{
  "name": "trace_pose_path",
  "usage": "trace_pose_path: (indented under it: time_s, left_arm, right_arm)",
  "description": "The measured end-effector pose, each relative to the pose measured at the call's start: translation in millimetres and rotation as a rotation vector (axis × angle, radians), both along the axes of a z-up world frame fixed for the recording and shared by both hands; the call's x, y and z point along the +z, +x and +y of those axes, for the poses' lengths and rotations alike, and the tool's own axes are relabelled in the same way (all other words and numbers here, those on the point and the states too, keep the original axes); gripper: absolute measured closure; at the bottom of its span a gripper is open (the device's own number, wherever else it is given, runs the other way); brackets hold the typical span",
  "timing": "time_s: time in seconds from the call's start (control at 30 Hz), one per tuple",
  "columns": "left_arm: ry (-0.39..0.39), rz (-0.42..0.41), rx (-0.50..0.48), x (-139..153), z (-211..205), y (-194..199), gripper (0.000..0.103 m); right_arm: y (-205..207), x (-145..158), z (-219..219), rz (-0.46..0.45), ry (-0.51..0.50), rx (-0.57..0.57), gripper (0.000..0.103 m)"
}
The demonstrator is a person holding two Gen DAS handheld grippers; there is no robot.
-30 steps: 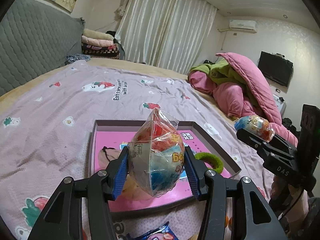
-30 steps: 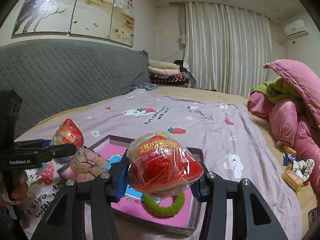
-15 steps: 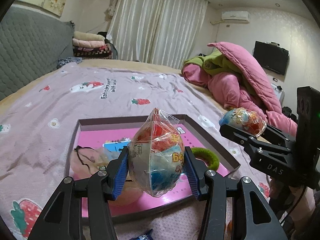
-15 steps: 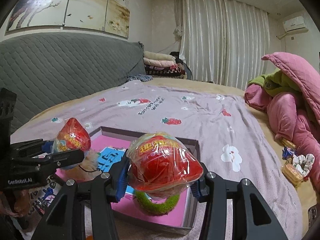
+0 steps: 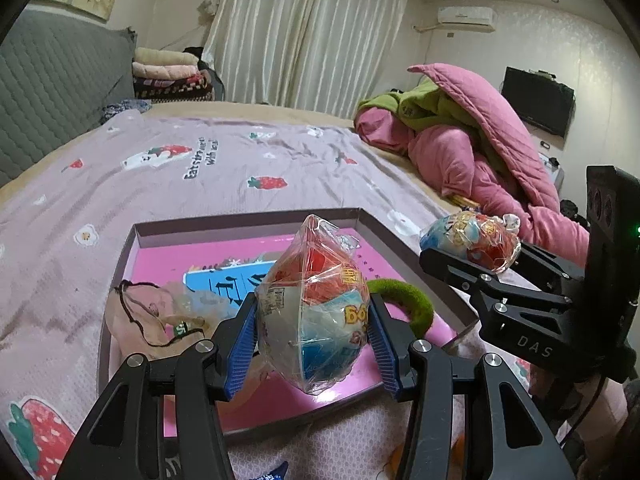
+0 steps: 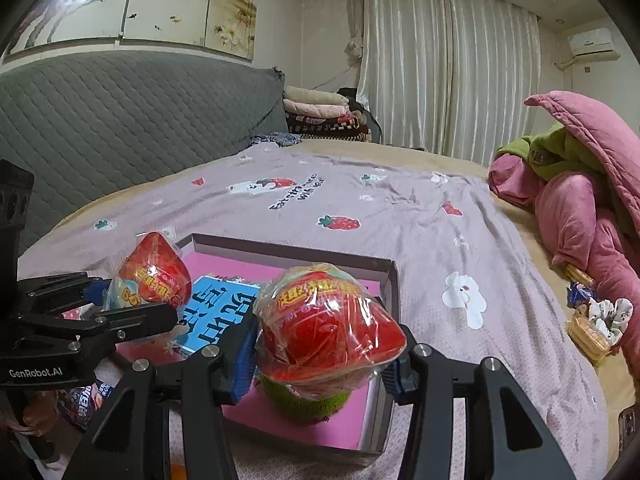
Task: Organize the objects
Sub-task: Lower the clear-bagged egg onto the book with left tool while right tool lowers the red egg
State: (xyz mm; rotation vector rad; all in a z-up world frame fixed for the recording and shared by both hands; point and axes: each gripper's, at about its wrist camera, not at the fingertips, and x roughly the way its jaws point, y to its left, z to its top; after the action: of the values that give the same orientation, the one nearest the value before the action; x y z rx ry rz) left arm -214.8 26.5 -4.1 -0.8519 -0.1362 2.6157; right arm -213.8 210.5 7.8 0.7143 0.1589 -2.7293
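Observation:
My left gripper (image 5: 312, 348) is shut on a red, white and blue wrapped toy egg (image 5: 314, 312), held above the near part of a shallow pink box (image 5: 168, 236) on the bed. My right gripper (image 6: 322, 364) is shut on a red wrapped toy egg (image 6: 324, 328), held over the box's right side (image 6: 390, 280). Each gripper shows in the other's view, the right one (image 5: 472, 256) and the left one (image 6: 132, 300). In the box lie a beige pouch (image 5: 148, 316), a blue card (image 5: 224, 280) and a green fuzzy ring (image 5: 408, 300).
The lilac strawberry bedspread (image 5: 224, 160) covers the bed. Pink and green quilts (image 5: 460, 136) are piled at the right. Snack packets and a scrunchie (image 6: 596, 320) lie by them. A grey padded headboard (image 6: 120, 128) stands at the left. A snack wrapper (image 6: 86, 396) lies near the box's front.
Both grippers have moved forward and lower over the box, each still holding its egg. The box now looks larger and nearer in both views.

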Motion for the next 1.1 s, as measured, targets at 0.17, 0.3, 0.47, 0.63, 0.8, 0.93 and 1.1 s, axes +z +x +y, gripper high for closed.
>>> trace_pose_path:
  time_s: [0.17,0.3,0.47,0.63,0.8,0.93,1.1]
  left_arm:
    - [-0.01,-0.014,-0.014,-5.2,4.2,-1.0,0.049]
    - [-0.018,-0.026,-0.032,-9.7,9.4,-1.3,0.049]
    - [-0.033,-0.038,-0.05,-14.8,14.1,-0.6,0.049]
    - [-0.049,-0.043,-0.058,-18.9,16.1,-1.2,0.049]
    - [-0.053,-0.062,-0.054,-23.3,16.0,-3.6,0.049]
    - [-0.064,-0.074,-0.058,-26.0,17.2,-5.0,0.049]
    - [-0.063,-0.085,-0.056,-26.7,17.1,-6.3,0.049]
  right_arm:
    - [-0.9,-4.2,-1.6,-0.01,0.01,-0.003,0.052]
    - [-3.2,-7.8,-1.0,-0.028,0.011,-0.008,0.052]
    - [-4.6,-11.8,-1.6,-0.045,0.015,-0.008,0.052]
    - [-7.8,-17.1,-2.9,-0.068,0.015,-0.005,0.052]
    - [-9.2,-22.0,-5.0,-0.085,0.018,-0.003,0.052]
    - [-10.6,-25.6,-7.0,-0.099,0.021,-0.001,0.052]
    - [-13.6,-30.0,-8.4,-0.115,0.028,-0.01,0.052]
